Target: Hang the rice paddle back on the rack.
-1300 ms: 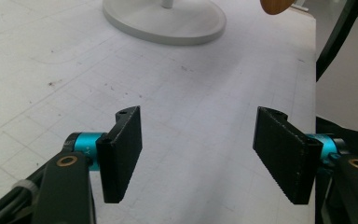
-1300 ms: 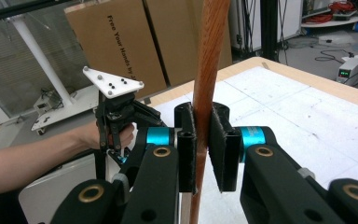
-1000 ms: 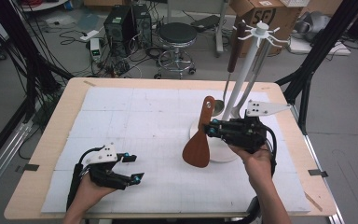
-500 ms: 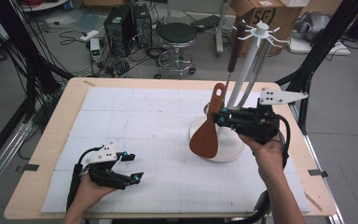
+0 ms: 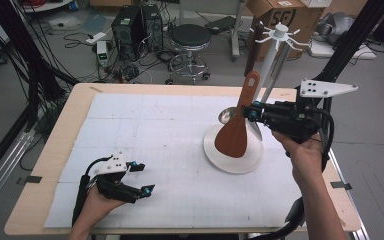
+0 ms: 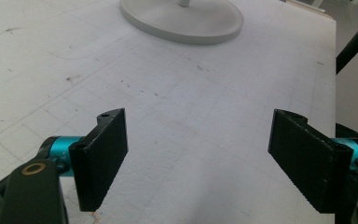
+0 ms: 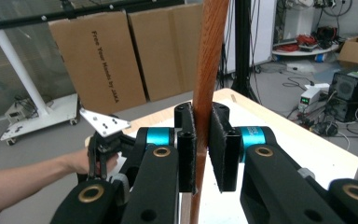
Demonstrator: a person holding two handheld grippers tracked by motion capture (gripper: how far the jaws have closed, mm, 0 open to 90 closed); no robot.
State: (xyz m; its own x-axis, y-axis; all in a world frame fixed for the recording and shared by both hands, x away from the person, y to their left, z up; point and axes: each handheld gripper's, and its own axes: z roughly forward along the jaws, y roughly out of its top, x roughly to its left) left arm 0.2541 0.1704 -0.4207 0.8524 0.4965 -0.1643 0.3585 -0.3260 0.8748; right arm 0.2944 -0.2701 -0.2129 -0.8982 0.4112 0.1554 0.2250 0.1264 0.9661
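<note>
A wooden spatula (image 5: 233, 137) hangs blade-down above the round white base (image 5: 219, 159) of a utensil rack (image 5: 275, 47). My right gripper (image 5: 250, 113) is shut on its handle, level with the rack's pole. In the right gripper view both pads clamp the upright handle (image 7: 210, 60) at my right gripper (image 7: 203, 149). My left gripper (image 5: 145, 177) rests on the white mat near the front left. Its jaws have just been opening, with nothing between them. In the left gripper view my left gripper (image 6: 198, 158) stands wide over bare mat, the rack base (image 6: 182, 21) ahead.
A metal ladle (image 5: 225, 116) with a dark handle hangs from the rack beside the spatula. The white mat (image 5: 150, 125) covers most of the wooden table (image 5: 50, 165). A stool (image 5: 190, 40), a computer tower (image 5: 130, 25) and a cardboard box (image 5: 280, 15) stand on the floor beyond.
My right gripper has lifted the spatula and carried it right, closer to the rack's pole. The left hand stayed put while its jaws spread a little.
</note>
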